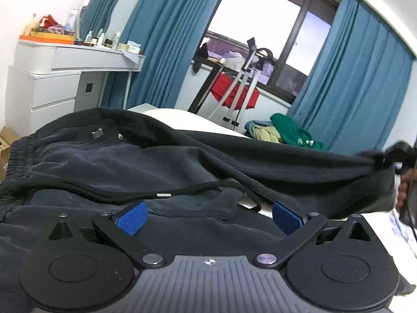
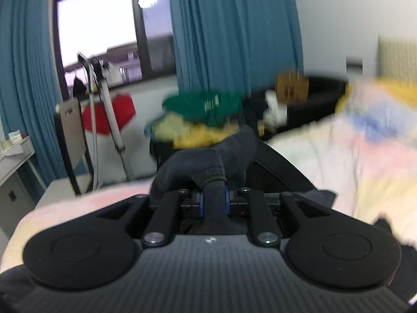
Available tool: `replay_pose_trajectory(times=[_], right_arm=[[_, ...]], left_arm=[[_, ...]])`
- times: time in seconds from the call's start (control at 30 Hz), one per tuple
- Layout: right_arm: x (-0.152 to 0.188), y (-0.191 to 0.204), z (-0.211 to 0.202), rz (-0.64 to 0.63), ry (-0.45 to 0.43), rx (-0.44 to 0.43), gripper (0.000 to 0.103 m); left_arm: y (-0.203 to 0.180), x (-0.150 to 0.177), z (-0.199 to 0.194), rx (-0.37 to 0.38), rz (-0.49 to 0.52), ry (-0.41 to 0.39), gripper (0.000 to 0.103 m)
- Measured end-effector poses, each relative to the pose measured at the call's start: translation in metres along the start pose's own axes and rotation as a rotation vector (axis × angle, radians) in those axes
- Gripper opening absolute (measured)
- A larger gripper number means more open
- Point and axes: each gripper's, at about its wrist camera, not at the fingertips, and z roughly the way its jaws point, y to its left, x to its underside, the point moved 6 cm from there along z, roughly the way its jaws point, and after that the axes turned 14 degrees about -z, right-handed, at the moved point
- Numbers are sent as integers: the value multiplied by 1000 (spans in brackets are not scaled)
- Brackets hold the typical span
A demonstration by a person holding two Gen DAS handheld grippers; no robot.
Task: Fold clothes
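Dark navy pants point(image 1: 125, 161) with an elastic waistband and a black drawstring point(image 1: 130, 194) lie spread across the bed in the left wrist view. My left gripper point(image 1: 208, 216) sits open just above the waist area, blue pads point(image 1: 133, 217) wide apart with cloth beneath them. At the far right edge the other gripper point(image 1: 396, 154) pulls one leg taut, held by a hand point(image 1: 404, 187). In the right wrist view, which is blurred, my right gripper point(image 2: 213, 199) is shut on a bunched fold of the dark pants point(image 2: 208, 164).
A pile of green and yellow clothes point(image 1: 286, 130) lies at the bed's far side. A white dresser point(image 1: 52, 83) with bottles stands at left. A rack with red cloth point(image 1: 234, 91) stands by the window and blue curtains point(image 1: 351, 78). A pastel quilt point(image 2: 351, 156) covers the bed on the right.
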Motion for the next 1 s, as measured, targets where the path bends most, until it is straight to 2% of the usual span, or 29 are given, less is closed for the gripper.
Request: replay_pose_trajectory(times=[0.07,0.23,0.27,0.37,0.47,0.6,0.7,0.8,0.87,0.93,0.97,1.0], right_arm=[[31,-17,2,68,43,-32,24],[114,-51,-10,223,97,-83,44],[129,-57,-13,245,105,-90,45],[145,-62,-30,219,96,-79,49],[135,-74,-35,294,55,-79,56],[130,-99,-31,430,19,-54,80],[129,-118,-28,528,4,-32,80],[148,-131,-15,579,107,19,80],[156,-131,-8,601,134,-11,81],[158,-125,4,562,139,-68,80],[158,-121,10,528,139,-93,77],[159,-114,15,478,143,-106,60]], left_arm=[[-2,5,4,-5,16,7,103],[-4,20,17,-25,58,30,103],[-5,23,19,-29,66,35,103],[-6,33,27,-43,87,51,103],[-7,45,36,-68,88,83,103],[-8,63,46,-86,111,123,103],[-12,70,49,-90,134,127,103],[-17,75,50,-85,158,126,103],[-19,77,51,-83,167,126,103],[-21,79,52,-82,177,127,103],[-22,80,53,-81,182,127,103],[-23,81,53,-80,187,127,103]])
